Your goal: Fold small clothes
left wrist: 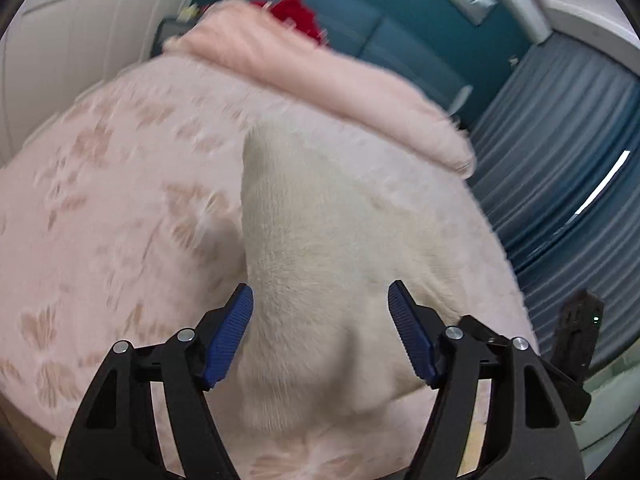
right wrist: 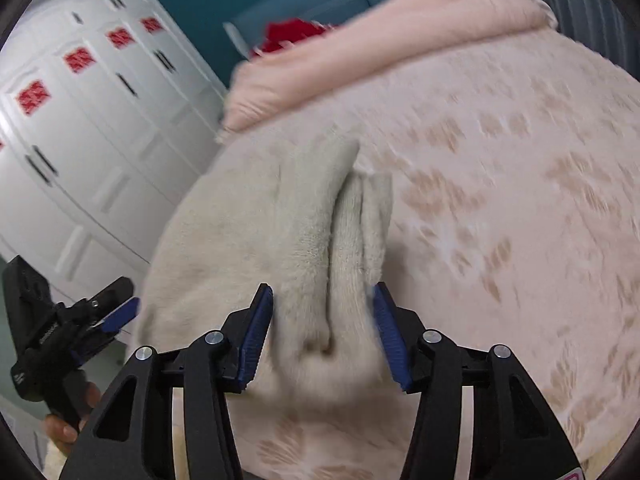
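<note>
A cream fleece garment [left wrist: 320, 240] lies on a pink floral bedspread [left wrist: 100, 200]. In the right wrist view the garment [right wrist: 280, 232] shows a folded ribbed edge running toward me. My left gripper [left wrist: 320, 312] is open, its blue pads either side of the garment's near end. My right gripper [right wrist: 324, 316] is open with the garment's folds between its pads [right wrist: 256, 332]; whether they touch it I cannot tell. The left gripper [right wrist: 100, 320] also shows at the left of the right wrist view, held by a hand.
A pink fuzzy blanket [left wrist: 320, 64] lies folded at the bed's far end, with something red [left wrist: 300, 16] behind it. A teal headboard [left wrist: 400, 20], grey-blue curtains [left wrist: 560, 160] and white wardrobe doors [right wrist: 80, 140] surround the bed.
</note>
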{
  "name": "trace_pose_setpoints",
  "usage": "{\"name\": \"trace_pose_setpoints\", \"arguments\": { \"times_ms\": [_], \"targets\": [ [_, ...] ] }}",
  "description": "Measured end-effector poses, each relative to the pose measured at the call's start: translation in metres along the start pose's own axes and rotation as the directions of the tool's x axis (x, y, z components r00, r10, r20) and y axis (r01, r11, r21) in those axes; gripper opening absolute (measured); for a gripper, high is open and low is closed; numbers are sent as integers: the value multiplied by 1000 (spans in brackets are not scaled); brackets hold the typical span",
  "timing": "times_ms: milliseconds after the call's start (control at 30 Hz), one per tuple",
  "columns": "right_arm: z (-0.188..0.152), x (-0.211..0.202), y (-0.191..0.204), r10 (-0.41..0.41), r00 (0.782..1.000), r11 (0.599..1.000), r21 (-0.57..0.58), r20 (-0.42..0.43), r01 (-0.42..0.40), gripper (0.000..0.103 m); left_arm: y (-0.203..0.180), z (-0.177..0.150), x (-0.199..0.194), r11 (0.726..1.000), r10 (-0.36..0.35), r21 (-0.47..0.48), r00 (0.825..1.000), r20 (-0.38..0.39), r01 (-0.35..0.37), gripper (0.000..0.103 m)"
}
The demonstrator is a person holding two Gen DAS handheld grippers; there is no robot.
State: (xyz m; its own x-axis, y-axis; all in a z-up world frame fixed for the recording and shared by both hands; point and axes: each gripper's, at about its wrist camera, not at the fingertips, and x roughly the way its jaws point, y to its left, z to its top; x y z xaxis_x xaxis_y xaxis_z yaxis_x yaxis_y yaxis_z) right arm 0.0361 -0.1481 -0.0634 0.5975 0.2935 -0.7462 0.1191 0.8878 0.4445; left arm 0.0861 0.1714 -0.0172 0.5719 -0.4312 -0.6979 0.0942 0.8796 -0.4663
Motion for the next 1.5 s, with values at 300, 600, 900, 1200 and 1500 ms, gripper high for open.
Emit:
{"name": "trace_pose_setpoints", "arguments": {
  "times_ms": [300,600,900,1200,1500],
  "targets": [
    [13,35,-8,0,999,1000,-8,-38,-1,81,38,-28,34,993,10,-114,996,-86,-20,94],
    [31,138,-20,108,969,982,174,-224,-69,51,26,-4,128,994,82,-50,963,-258,-98,68],
    [46,59,31,59,998,995,-78,22,-57,37,-23,23,106,992,86,106,980,-180,-68,45],
    [21,55,-2,-120,993,993,-1,-4,120,48,-21,-4,123,970,222,145,954,-202,-195,52],
    [5,53,27,-160,987,967,-203,-24,151,15,-35,-8,117,949,285,195,938,-196,-248,54]
  ]
}}
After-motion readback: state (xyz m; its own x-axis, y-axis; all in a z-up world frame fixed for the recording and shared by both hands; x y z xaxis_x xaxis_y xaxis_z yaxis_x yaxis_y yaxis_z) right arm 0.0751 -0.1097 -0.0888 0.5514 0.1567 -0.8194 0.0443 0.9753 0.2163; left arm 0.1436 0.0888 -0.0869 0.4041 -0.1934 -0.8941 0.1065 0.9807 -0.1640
